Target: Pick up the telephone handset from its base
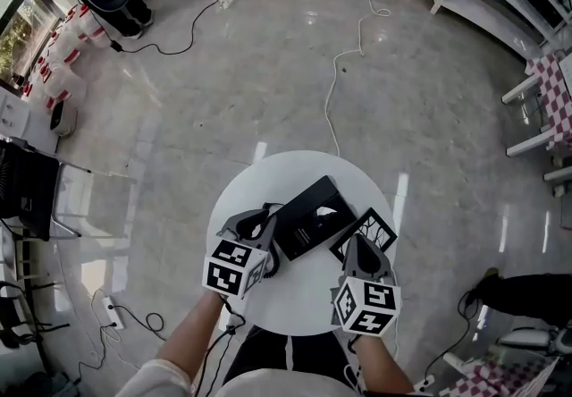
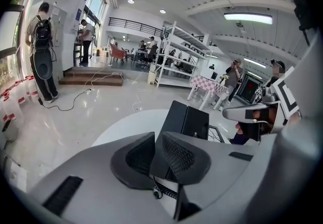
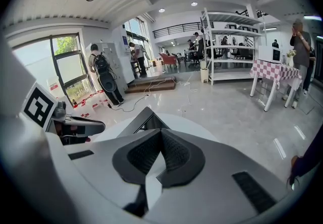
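A black telephone (image 1: 313, 216) lies slantwise on a round white table (image 1: 295, 301). My left gripper (image 1: 268, 227) is at its near-left end. In the left gripper view the jaws (image 2: 156, 152) stand almost together, with the black end of the handset (image 2: 157, 165) filling the narrow gap between the pads. A coiled cord (image 2: 164, 191) hangs just below. The rest of the phone (image 2: 186, 119) stretches away beyond the tips. My right gripper (image 1: 356, 248) hovers at the phone's near-right side. It is shut, its pads (image 3: 174, 155) meeting with nothing between them.
A black square piece with white lines (image 1: 366, 230) lies right of the phone, under the right gripper. White cables (image 1: 335, 91) and a power strip (image 1: 112, 310) trail over the glossy floor. A black stand (image 1: 27, 190) is at left, a checked table (image 1: 554, 91) at right.
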### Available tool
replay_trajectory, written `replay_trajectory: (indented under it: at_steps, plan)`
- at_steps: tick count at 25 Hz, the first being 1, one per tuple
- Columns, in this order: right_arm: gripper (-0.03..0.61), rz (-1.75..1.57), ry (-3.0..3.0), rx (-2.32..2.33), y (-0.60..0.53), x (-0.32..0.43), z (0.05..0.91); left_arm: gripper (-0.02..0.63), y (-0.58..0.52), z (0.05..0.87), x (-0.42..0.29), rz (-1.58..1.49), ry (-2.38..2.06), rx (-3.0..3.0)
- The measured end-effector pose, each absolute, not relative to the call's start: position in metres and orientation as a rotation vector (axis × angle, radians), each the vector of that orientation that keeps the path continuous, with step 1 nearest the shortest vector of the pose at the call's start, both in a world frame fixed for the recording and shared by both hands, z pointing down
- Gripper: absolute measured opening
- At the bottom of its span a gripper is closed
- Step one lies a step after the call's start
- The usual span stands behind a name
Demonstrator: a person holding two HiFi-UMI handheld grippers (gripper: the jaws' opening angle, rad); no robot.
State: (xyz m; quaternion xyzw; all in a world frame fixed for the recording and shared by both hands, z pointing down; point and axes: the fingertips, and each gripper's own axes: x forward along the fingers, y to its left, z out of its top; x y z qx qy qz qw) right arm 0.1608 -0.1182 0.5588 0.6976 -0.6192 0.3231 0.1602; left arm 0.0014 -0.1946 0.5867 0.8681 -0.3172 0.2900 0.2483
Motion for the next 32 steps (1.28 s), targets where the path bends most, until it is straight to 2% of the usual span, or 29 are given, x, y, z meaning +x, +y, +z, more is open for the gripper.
replay_trajectory:
  at_steps: [7,9,12,32]
  plan:
    - [0.023,0.937,-1.758,1.985,-0.119,0.159,0.566,0.129,-0.201,0.591,0.01,0.816,-0.775,2.413]
    - [0.023,0.943,-1.759,1.977,-0.12,0.158,0.568,0.18,-0.204,0.593,0.012,0.825,-0.751,2.438]
    - [0.023,0.944,-1.76,1.971,-0.121,0.157,0.57,0.206,-0.207,0.596,0.018,0.821,-0.702,2.455]
    - [0.023,0.983,-1.757,1.981,-0.123,0.156,0.582,0.212,-0.211,0.628,0.05,0.909,-0.253,2.389]
